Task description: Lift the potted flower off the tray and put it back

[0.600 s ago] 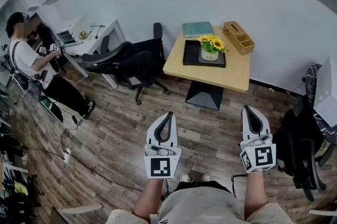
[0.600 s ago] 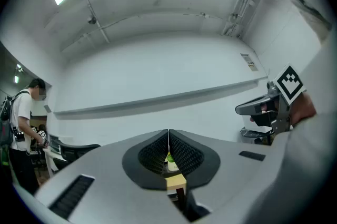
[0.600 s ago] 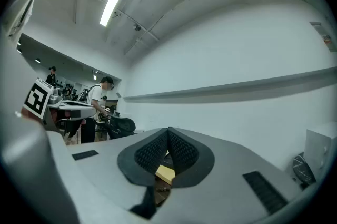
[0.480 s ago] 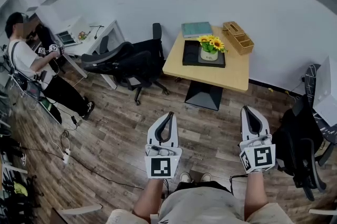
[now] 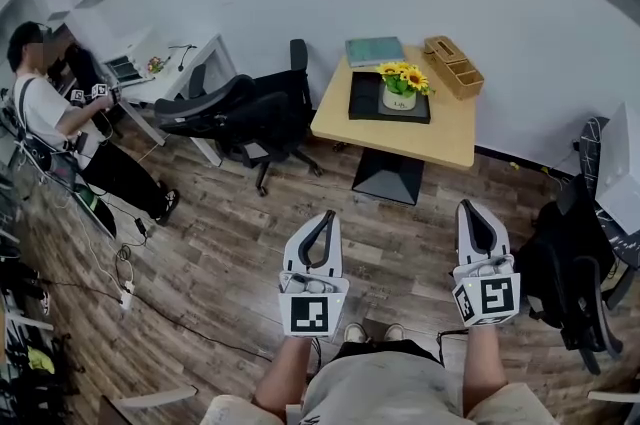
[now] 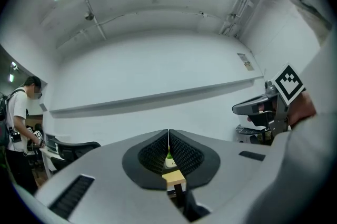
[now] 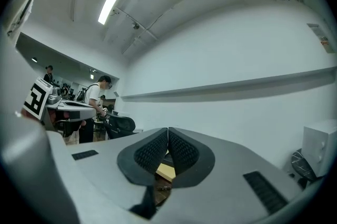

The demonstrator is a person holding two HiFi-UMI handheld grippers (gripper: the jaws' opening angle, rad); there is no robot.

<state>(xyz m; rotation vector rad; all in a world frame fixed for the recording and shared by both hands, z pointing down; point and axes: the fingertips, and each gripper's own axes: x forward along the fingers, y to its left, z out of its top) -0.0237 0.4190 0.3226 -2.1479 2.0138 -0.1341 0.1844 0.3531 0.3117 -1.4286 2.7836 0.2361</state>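
A white pot of yellow sunflowers [image 5: 401, 88] stands on a black tray [image 5: 366, 100] on a wooden table [image 5: 420, 140] across the room. Both grippers are held level in front of the person, well short of the table. My left gripper [image 5: 326, 216] is shut with nothing in it; in the left gripper view its jaws [image 6: 168, 139] meet, with a sliver of the pot [image 6: 169, 162] showing below them. My right gripper [image 5: 470, 207] is shut and empty too, and its jaws [image 7: 167, 135] touch in the right gripper view.
A teal book [image 5: 375, 51] and a wooden organiser [image 5: 452, 69] lie at the table's far side. Black office chairs [image 5: 240, 118] stand left of the table, another chair [image 5: 575, 278] at the right. A person [image 5: 55, 118] sits at a desk far left. Cables cross the wood floor.
Both grippers and the view have shifted very slightly toward the table; the jaws stay shut.
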